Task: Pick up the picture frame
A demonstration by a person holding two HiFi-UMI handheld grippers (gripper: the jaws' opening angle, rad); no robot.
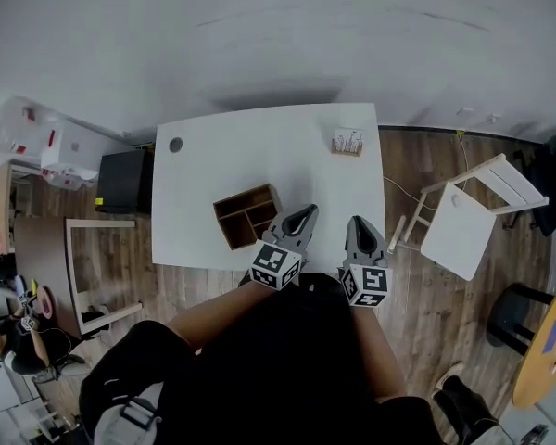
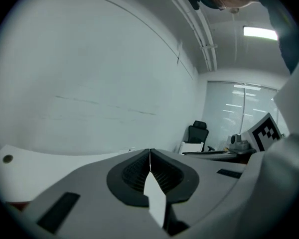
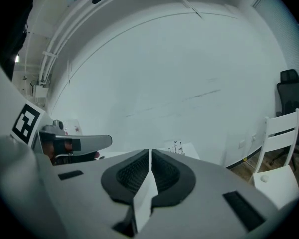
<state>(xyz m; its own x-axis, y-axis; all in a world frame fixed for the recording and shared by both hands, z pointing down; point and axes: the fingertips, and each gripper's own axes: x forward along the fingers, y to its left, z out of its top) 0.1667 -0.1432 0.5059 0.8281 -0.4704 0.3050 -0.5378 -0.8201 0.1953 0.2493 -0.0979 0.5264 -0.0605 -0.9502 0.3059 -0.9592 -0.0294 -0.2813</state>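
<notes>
A small picture frame [image 1: 347, 143] stands near the far right corner of the white table [image 1: 259, 151]. In the right gripper view the picture frame [image 3: 178, 147] shows small, just past the jaw tips, with a print of thin twigs. My left gripper [image 1: 306, 214] and right gripper [image 1: 360, 222] hover side by side over the table's near edge, well short of the frame. Both point toward the far wall. The left gripper [image 2: 150, 153] has its jaws pressed together with nothing between them. So has the right gripper [image 3: 150, 153].
A wooden divided box [image 1: 247, 215] sits on the table just left of the left gripper. A white chair [image 1: 463, 216] stands to the right of the table. A black box [image 1: 123, 181] and a white-framed panel [image 1: 97, 272] are on the floor at the left.
</notes>
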